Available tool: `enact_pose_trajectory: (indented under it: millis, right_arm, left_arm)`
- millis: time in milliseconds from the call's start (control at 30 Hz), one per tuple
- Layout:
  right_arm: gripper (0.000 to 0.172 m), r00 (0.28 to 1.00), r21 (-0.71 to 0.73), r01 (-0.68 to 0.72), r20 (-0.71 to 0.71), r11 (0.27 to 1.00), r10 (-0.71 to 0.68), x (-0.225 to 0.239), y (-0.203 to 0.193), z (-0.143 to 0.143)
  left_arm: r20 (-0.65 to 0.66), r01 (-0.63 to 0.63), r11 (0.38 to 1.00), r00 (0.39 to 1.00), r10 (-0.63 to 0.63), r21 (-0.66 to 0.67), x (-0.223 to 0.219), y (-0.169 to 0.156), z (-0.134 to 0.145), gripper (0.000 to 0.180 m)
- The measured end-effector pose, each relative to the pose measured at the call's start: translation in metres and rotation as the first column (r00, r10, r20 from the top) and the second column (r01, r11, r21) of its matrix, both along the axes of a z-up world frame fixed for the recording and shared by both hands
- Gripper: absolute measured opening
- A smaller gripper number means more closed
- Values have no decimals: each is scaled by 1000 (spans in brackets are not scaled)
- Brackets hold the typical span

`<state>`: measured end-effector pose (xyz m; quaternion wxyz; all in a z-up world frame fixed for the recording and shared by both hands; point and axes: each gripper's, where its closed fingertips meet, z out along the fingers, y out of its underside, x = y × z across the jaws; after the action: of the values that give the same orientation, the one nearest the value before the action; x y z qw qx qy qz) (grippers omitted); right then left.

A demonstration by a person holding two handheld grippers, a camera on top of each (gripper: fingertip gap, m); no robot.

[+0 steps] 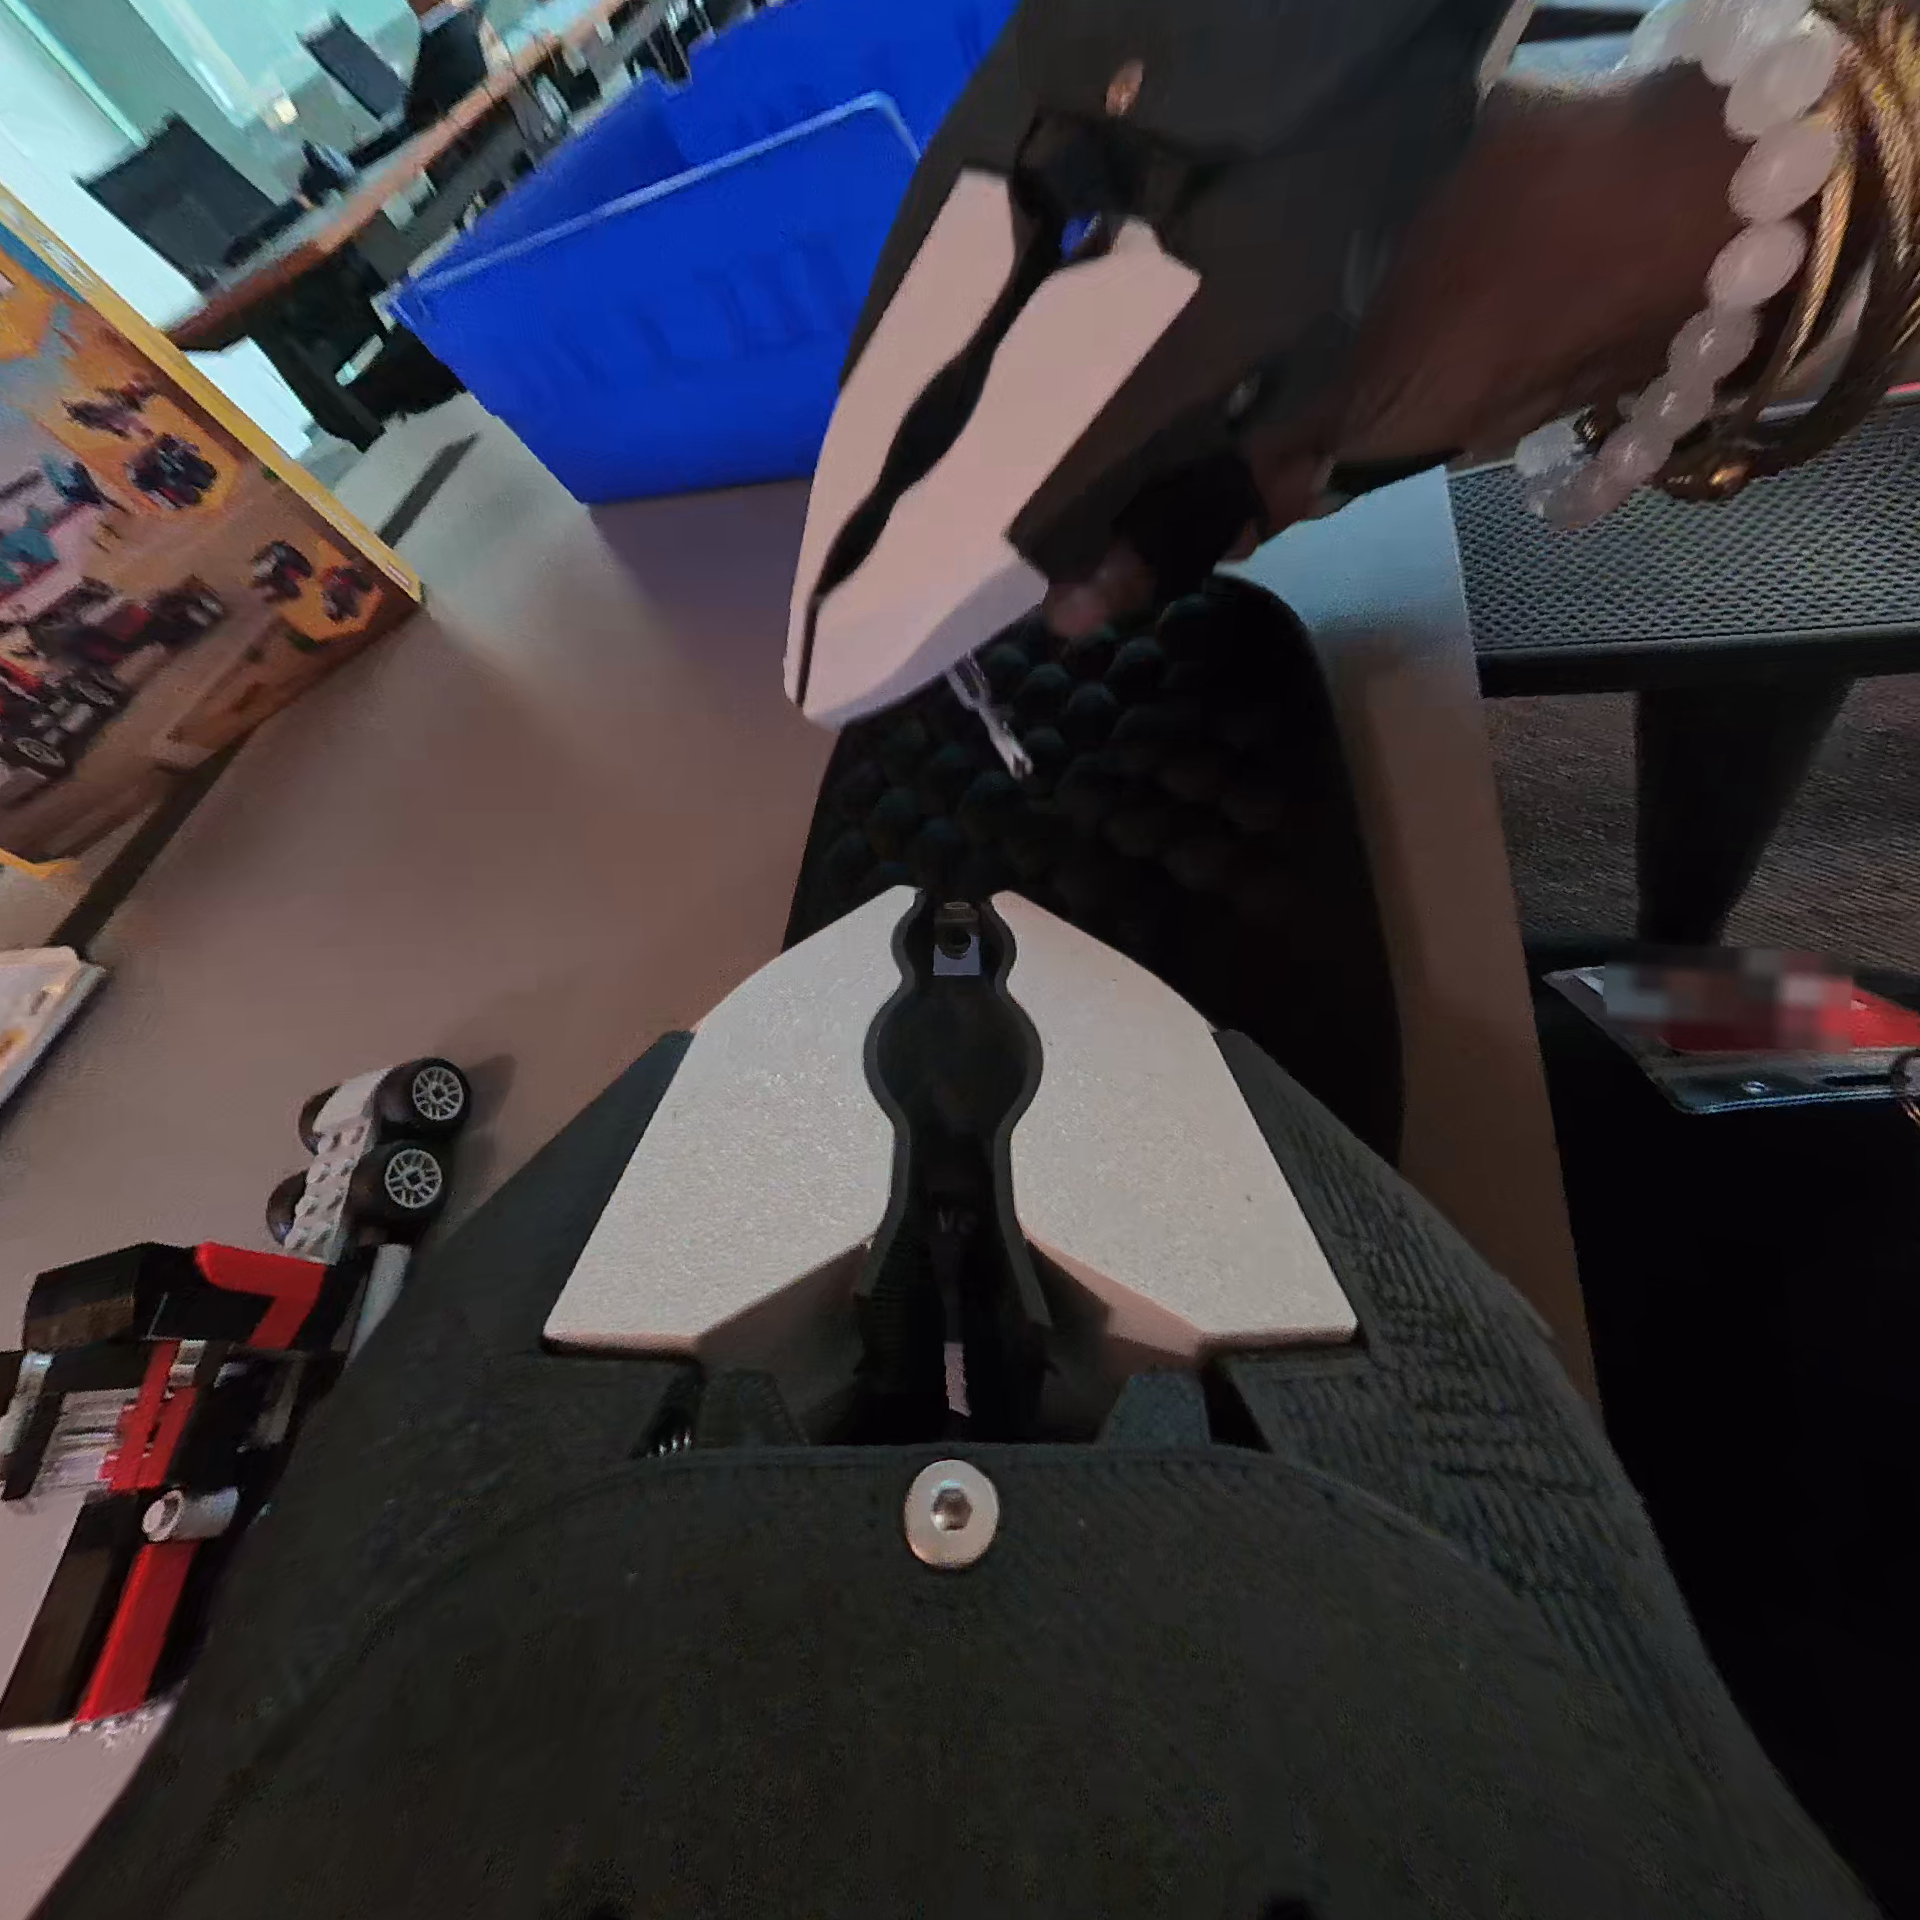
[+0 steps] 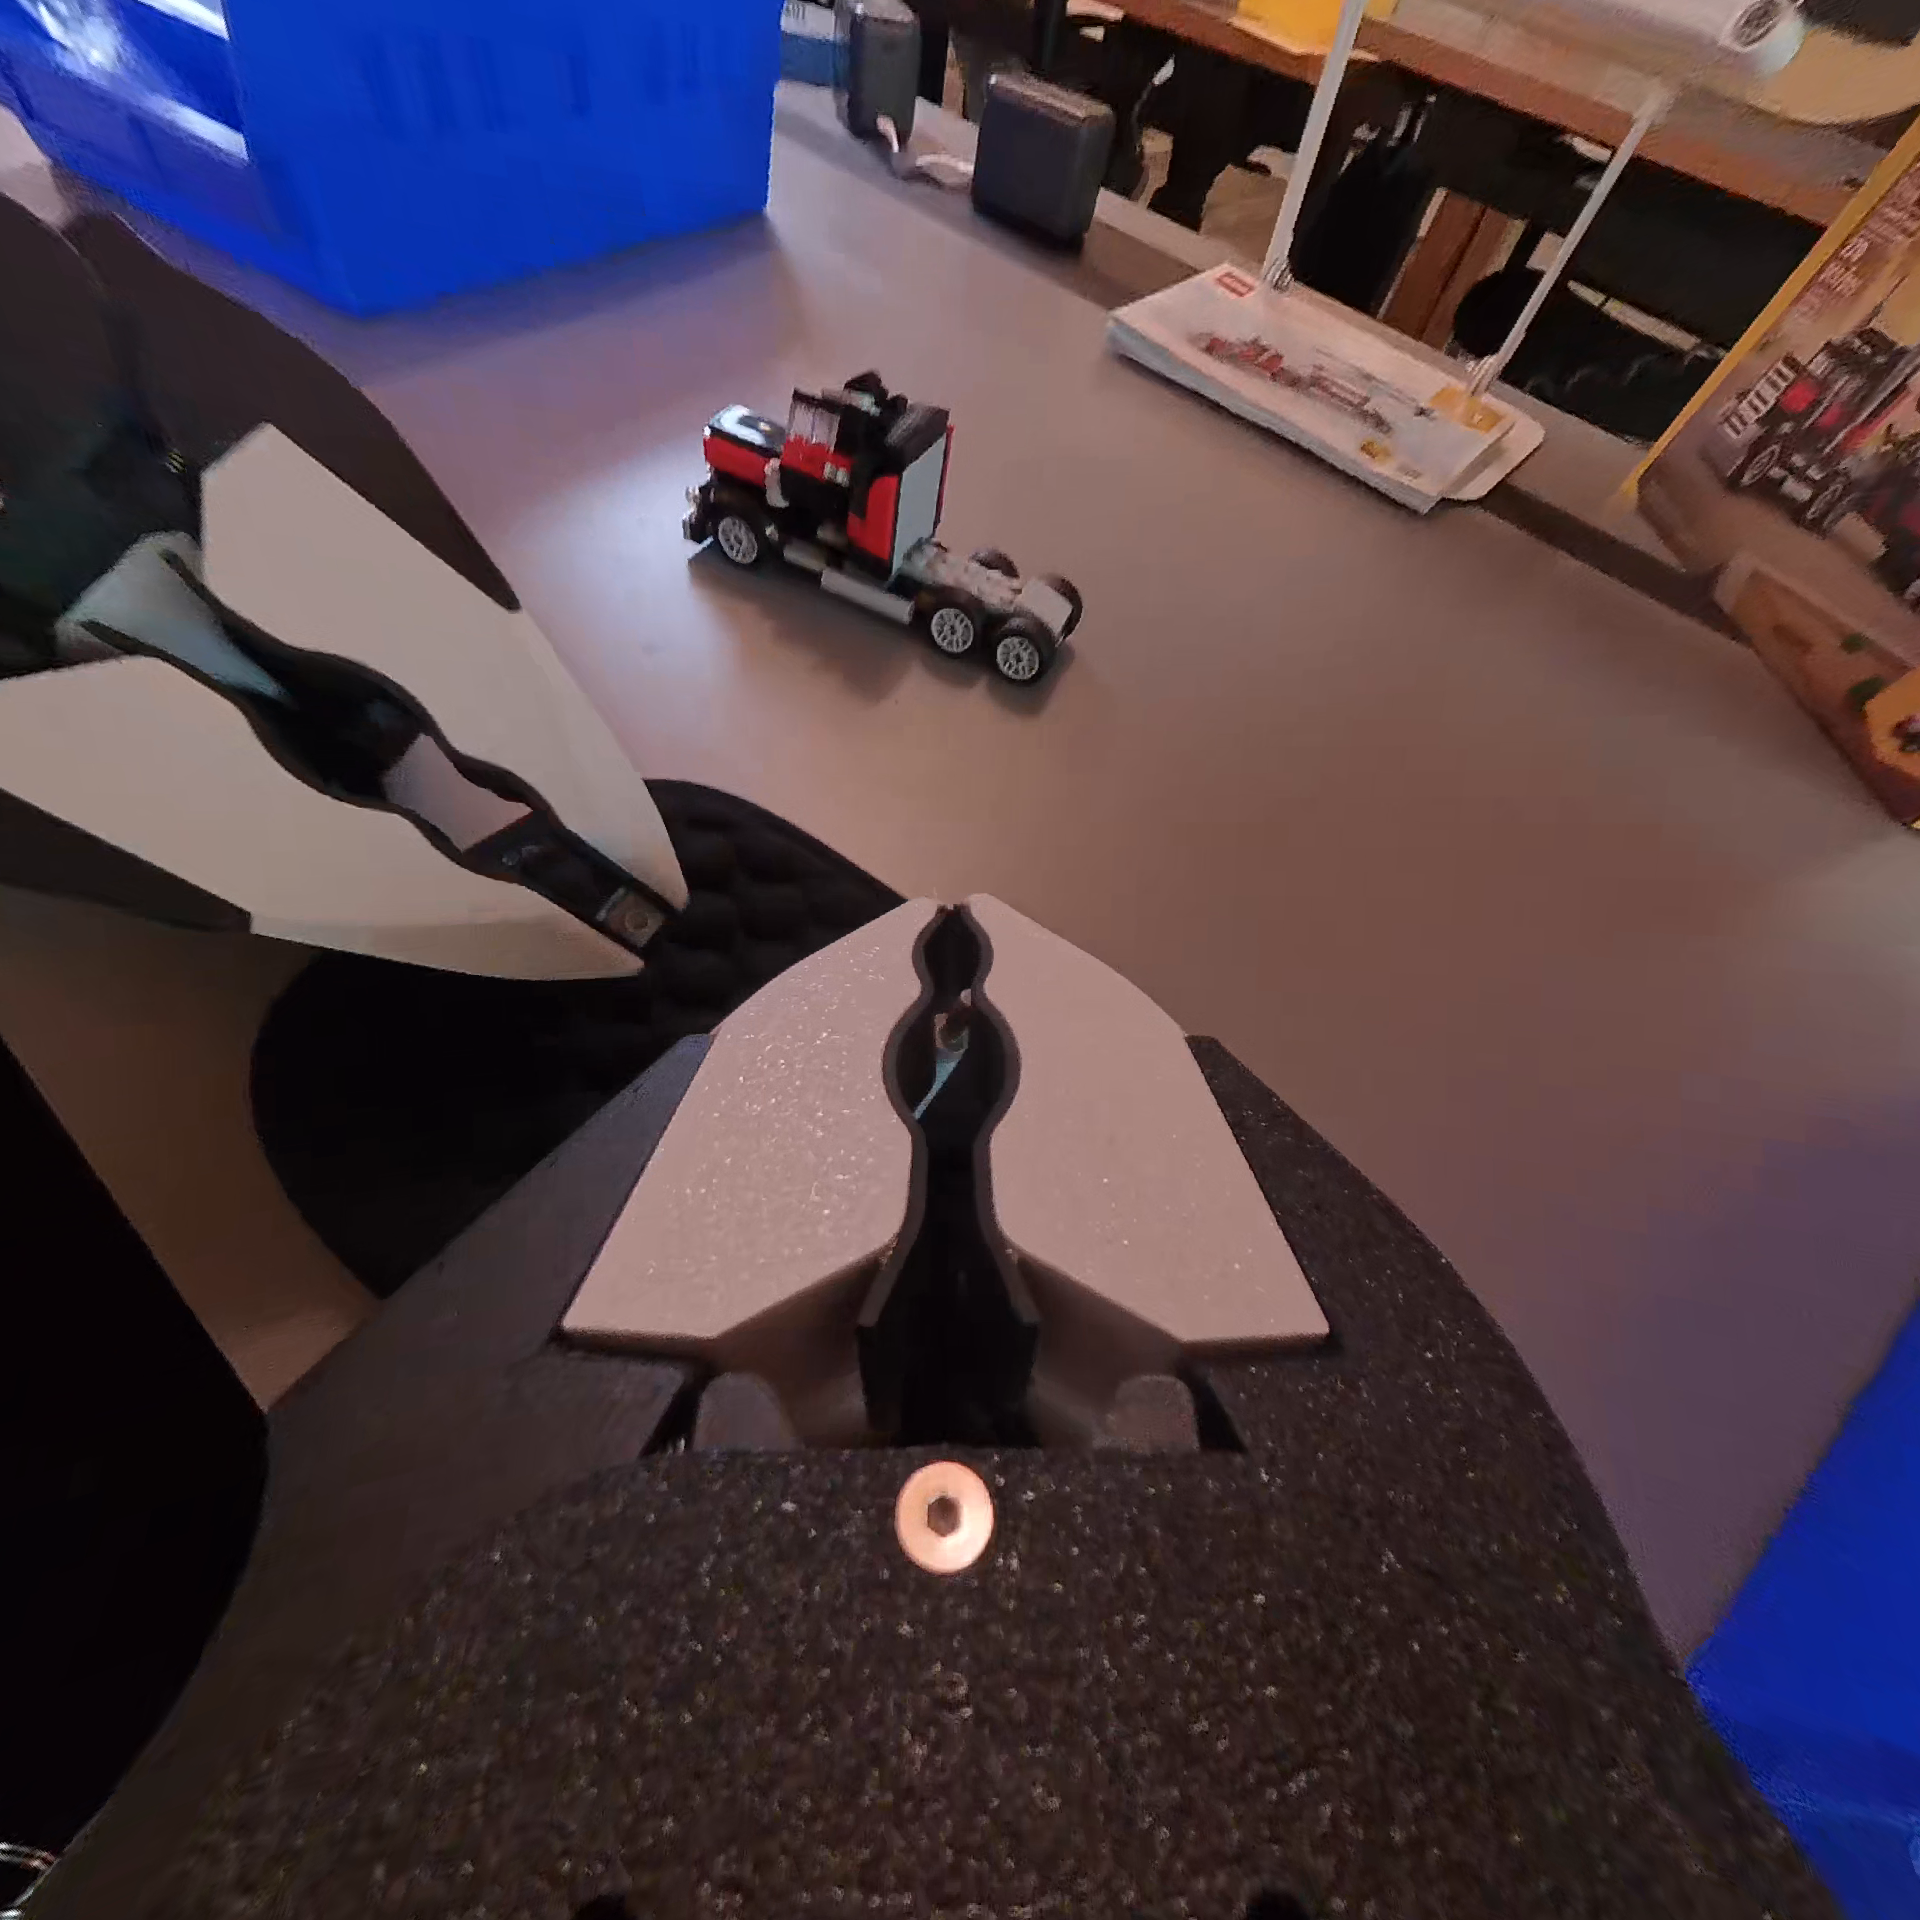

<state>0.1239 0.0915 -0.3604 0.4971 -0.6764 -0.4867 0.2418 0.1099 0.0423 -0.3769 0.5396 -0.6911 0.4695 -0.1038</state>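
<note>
The left gripper (image 1: 954,914), a black printed body with two pale grey fingers, has its jaws drawn narrow on a small dark plastic brick piece with a round hole (image 1: 954,943). The piece is pinched right at the tips, and both pads press on its sides. The right gripper (image 2: 954,912), of the same make, has its fingertips brought together. From the left wrist view a thin, pale, translucent sliver of plastic (image 1: 992,717) sticks out of its tip, seemingly clamped there, though what sort of part it is cannot be made out. The two tools are near each other above a black rubbery mat covered in rounded bumps (image 1: 1143,790) that lies at the near edge of the grey-brown table (image 2: 1351,831). The right gripper comes in from above and ahead of the left one, tilted down. The sliver's long axis slants toward the left fingertips, with a clear gap of mat between the two parts. A hand wearing a pale bead bracelet (image 1: 1714,312) grips the right tool. A red, black and grey toy brick truck (image 2: 883,520) stands on its wheels well apart from both tips, on the left gripper's side and nearer to it. Farther back are a blue plastic bin (image 1: 675,312), a printed cardboard box (image 1: 156,520) and a white instruction booklet (image 2: 1320,384).
</note>
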Motion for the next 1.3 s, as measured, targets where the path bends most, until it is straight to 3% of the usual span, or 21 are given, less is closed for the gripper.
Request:
enact_pose_trajectory:
  millis: [200,467,633,800,900,1000,1100,1300]
  right_arm:
    - [0,986,-92,-48,-161,995,33,0,-2,11]
    - [0,991,-106,-72,-118,992,60,-7,-2,2]
    - [4,991,-73,-94,-100,993,87,-10,-4,1]
    - [22,988,-48,-122,-102,991,116,-12,-7,3]
    - [24,987,-39,-120,-114,992,115,-11,-7,4]
    - [24,987,-48,-113,-120,992,107,-11,-6,4]
    - [24,990,-52,-109,-98,993,103,-12,-6,0]
    - [24,993,-46,-103,-63,994,100,-13,-5,-3]
  left_arm:
    - [70,2,1000,998,0,-24,2,6,7,9]
    - [335,-16,999,942,25,-31,-15,0,47,9]
    - [421,-106,994,901,104,-20,-56,-10,83,9]
    - [462,-267,964,857,231,13,-115,-26,110,8]
    - [383,-494,869,807,449,23,-178,-36,107,9]
    - [280,-732,680,660,697,34,-264,-55,95,9]
    - [120,-851,524,523,844,21,-336,-74,71,9]
    - [-6,-866,494,496,868,-74,-385,-58,47,9]
